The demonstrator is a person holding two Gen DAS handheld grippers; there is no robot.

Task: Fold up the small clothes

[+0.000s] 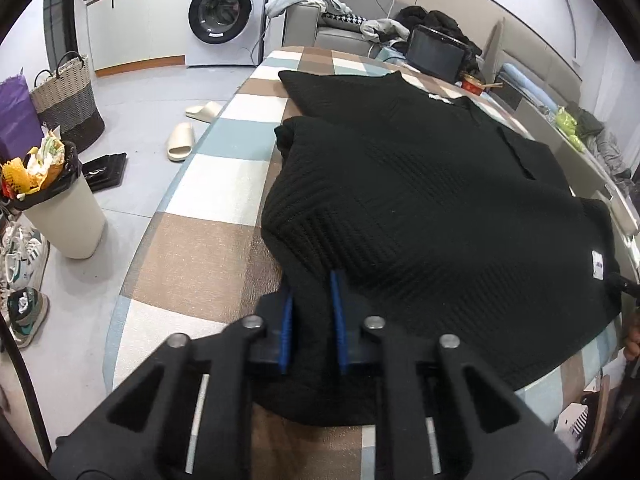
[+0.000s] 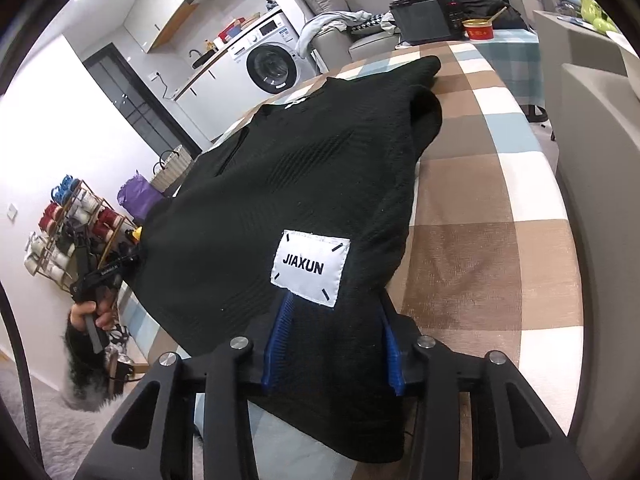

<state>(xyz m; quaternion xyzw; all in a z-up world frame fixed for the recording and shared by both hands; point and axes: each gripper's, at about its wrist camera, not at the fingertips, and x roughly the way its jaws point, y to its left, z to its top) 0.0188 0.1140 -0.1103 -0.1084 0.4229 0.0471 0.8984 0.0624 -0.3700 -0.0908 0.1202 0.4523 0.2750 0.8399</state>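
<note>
A black ribbed knit top (image 1: 420, 200) lies spread on a table with a checked cloth (image 1: 224, 184); one sleeve is folded in at the far left. A white "JIAXUN" label (image 2: 310, 266) sits near its hem. My left gripper (image 1: 312, 280) is shut on the near hem, with black fabric pinched between its blue pads (image 1: 335, 300). In the right wrist view my right gripper (image 2: 336, 302) has its blue fingers (image 2: 280, 328) wide apart. The hem below the label lies loosely between them. A hand holds the left gripper (image 2: 100, 276) at the top's other corner.
Left of the table are a full bin (image 1: 60, 208), slippers (image 1: 182, 140), a woven basket (image 1: 68, 100) and shoes. A washing machine (image 1: 224, 12) stands behind. A laptop (image 2: 420, 20) and red bowl (image 2: 478, 30) sit at the table's far end. A grey sofa edge (image 2: 596, 160) runs along the right.
</note>
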